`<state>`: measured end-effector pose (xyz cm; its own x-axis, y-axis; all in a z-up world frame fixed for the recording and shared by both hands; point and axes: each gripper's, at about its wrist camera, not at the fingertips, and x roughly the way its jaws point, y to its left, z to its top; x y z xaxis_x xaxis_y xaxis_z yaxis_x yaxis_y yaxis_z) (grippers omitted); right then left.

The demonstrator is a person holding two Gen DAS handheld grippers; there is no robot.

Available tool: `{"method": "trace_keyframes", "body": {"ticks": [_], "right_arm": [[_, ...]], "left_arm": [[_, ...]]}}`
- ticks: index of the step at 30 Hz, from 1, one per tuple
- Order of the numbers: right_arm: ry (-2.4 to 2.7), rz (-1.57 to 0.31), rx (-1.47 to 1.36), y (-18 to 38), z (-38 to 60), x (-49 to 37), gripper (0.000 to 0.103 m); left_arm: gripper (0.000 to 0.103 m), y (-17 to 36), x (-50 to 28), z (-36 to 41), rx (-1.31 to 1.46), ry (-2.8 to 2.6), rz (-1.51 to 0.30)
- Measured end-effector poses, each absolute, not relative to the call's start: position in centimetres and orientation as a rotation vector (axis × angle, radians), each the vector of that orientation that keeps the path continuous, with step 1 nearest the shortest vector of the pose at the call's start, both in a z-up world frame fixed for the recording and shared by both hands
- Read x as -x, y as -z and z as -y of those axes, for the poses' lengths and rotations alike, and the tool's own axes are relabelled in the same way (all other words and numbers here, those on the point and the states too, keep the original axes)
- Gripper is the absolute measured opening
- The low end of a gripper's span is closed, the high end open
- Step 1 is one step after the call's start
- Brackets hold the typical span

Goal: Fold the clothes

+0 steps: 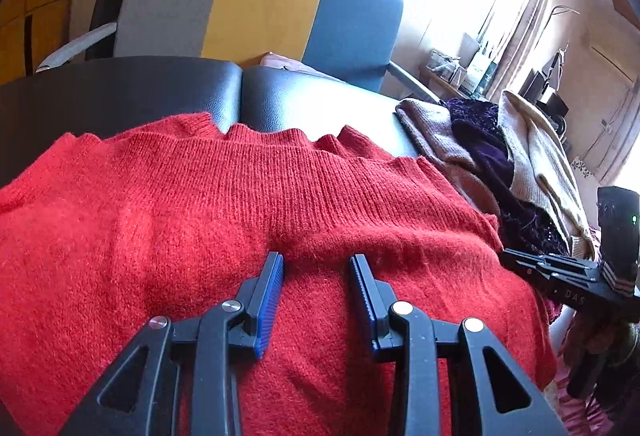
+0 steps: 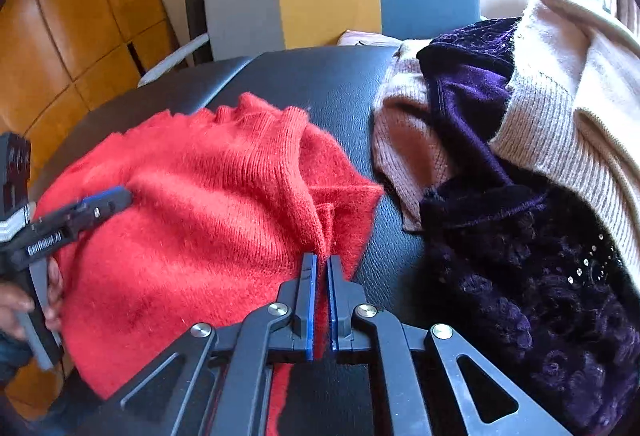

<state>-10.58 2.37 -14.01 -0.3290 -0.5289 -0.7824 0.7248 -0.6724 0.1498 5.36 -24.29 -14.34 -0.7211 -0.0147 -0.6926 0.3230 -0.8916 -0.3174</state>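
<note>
- Red knit sweater [image 1: 224, 220] fills centre-left of the left wrist view, lying on the black leatherette table [image 1: 312, 104].
- Left gripper [image 1: 317, 268]: jaws parted, nothing held, tips resting on the fuzzy knit.
- Right gripper [image 2: 322, 264]: jaws nearly closed, pinching the sweater's bunched edge at lower centre.
- Advice: pin with left, draw right across flat; ribbed wool stretches.
- Right side: pile of clothes [image 2: 520, 140], beige rib knit, purple velvet.

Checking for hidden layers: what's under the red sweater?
The red sweater lies on a black padded table, bare leather showing past its edges. Anything beneath its middle is covered. The right gripper has its jaws shut on one edge.
</note>
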Motion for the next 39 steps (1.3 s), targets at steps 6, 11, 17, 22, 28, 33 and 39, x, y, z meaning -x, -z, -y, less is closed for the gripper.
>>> {"method": "trace_keyframes", "body": {"ticks": [6,11,17,22,28,33,39], "right_arm": [[2.101,-0.223,-1.059,10.3,-3.3,10.3,0.039],[2.069,-0.179,-0.885,6.1,-0.3,7.3,0.039],[2.019,-0.272,-0.829,9.1,7.7,4.8,0.046],[2.128,-0.360,-0.908,13.9,6.7,6.9,0.045],[2.150,-0.414,-0.934,15.7,6.5,8.2,0.047],[2.159,-0.523,-0.892,16.1,8.7,8.5,0.048],[2.155,-0.547,-0.880,16.2,10.2,10.0,0.050]], "left_arm": [[0.035,12.4,-6.2,24.9,-1.077,2.628,-0.643],[0.035,10.4,-7.7,26.7,-0.975,2.600,-0.543],[0.035,11.3,-8.8,29.9,-0.965,2.492,-0.418],[0.035,14.5,-12.6,32.2,-0.865,2.472,-0.578],[0.036,14.9,-12.1,31.7,-0.843,2.475,-0.524],[0.035,15.2,-11.2,33.5,-0.856,2.489,-0.647],[0.035,15.4,-10.3,34.4,-0.864,2.466,-0.684]]}}
